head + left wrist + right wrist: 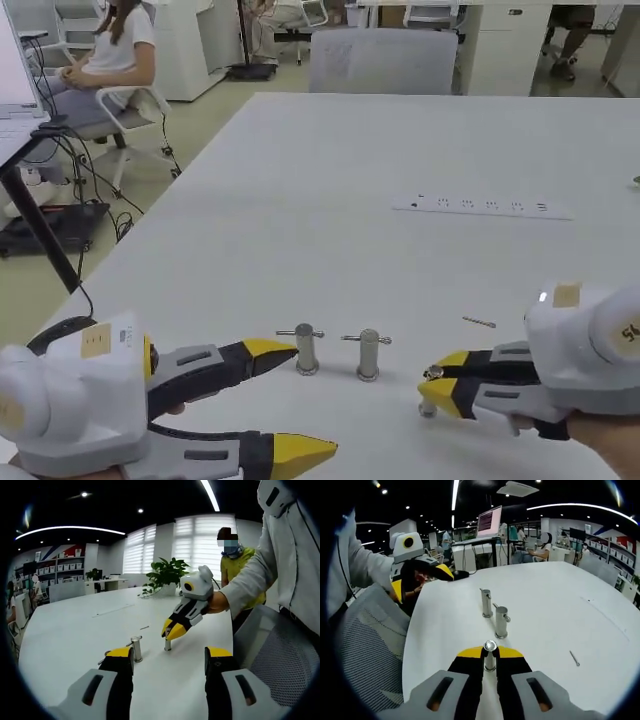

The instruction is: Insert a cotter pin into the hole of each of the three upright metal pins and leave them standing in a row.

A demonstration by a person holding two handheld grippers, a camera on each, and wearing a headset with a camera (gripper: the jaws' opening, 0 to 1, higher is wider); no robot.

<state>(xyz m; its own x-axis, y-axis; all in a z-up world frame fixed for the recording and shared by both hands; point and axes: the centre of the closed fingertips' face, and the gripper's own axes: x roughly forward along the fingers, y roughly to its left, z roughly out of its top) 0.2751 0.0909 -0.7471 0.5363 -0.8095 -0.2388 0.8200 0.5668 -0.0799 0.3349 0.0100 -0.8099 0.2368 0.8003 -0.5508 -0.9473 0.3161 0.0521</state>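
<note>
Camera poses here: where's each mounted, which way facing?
Head view: headset, looking down over the white table; left gripper, right gripper show.
Left gripper view: on the left gripper, fingers open, facing the right gripper and the person's hand.
Right gripper view: on the right gripper, shut on a short steel pin, facing the left gripper.
Shared by head and right gripper views: two upright steel pins.

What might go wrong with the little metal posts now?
The open left gripper has one jaw tip right beside the nearest standing pin; a nudge might topple it.
The right gripper is shut on the third pin, while the thin loose cotter pin lies apart on the table and may be tricky to grab.
</note>
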